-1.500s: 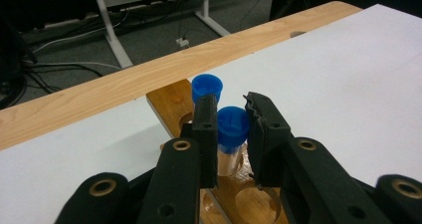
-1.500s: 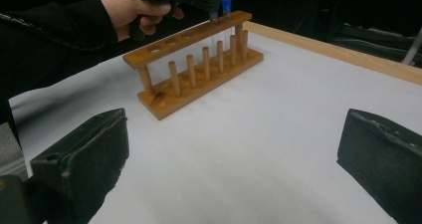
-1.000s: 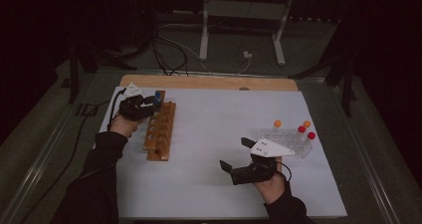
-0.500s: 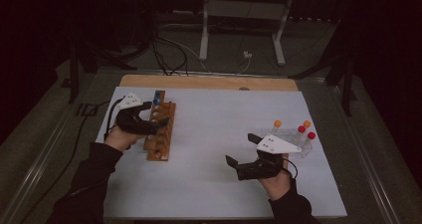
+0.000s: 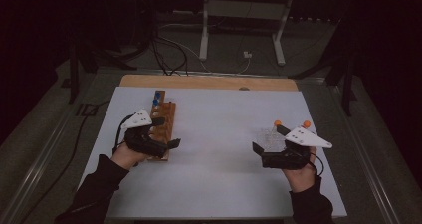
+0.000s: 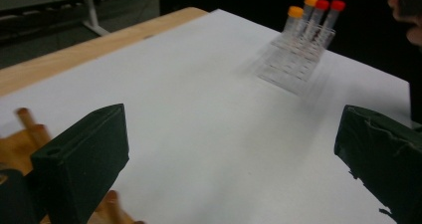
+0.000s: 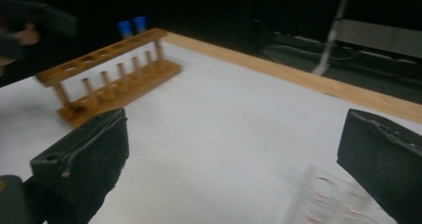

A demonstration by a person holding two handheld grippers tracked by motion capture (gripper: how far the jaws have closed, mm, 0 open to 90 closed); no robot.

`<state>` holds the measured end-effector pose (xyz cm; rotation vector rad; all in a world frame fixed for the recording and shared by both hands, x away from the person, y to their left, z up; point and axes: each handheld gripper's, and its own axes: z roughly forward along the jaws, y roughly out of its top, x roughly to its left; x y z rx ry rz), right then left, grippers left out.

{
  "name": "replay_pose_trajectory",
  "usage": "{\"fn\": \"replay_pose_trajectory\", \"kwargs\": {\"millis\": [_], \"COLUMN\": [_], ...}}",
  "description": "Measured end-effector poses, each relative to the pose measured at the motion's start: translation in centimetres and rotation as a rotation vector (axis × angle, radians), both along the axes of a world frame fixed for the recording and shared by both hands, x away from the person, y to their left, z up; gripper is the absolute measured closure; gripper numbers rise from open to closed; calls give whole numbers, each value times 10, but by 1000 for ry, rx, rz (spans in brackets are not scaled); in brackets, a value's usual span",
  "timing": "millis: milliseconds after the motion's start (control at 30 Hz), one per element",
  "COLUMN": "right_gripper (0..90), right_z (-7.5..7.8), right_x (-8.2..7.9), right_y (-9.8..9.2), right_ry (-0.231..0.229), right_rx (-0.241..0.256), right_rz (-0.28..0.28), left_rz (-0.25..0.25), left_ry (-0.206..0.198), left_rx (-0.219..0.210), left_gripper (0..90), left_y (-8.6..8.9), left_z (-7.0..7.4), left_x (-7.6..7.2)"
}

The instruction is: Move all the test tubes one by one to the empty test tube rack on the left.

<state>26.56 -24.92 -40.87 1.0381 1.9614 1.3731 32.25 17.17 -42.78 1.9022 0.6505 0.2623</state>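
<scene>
both sets of jaws gape empty: the left gripper beside the wooden rack at nine o'clock, the right gripper by the clear rack at three, seemingly poised to move tubes across the bench.

I seem to be in a lab: a wooden test tube rack stands left of centre on the white-covered desk, a clear rack of capped tubes at right, with cables and a metal stand on the dark floor along the top of the frame.
</scene>
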Motion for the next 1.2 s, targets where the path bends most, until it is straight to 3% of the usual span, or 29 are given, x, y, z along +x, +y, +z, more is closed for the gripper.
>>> {"fn": "replay_pose_trajectory", "kwargs": {"millis": [400, 733, 867, 1200], "right_gripper": [0, 0, 39, 269], "right_z": [1, -14, -23, -41], "right_x": [-1, 0, 3, 11], "right_y": [-57, -94, -103, -114], "right_ry": [2, 63, 85, 161], "right_rx": [-20, -25, -22, -55], "right_rz": [-152, -259, -293, -334], "left_rz": [-65, -90, -93, -93], "left_ry": [7, -1, -2, -9], "left_rx": [-16, -4, 1, -3], "left_gripper": [16, 17, 17, 17], "left_y": [-10, -13, -14, -14], "left_z": [-1, -2, -3, -2], "left_x": [-14, -19, -19, -20]}}
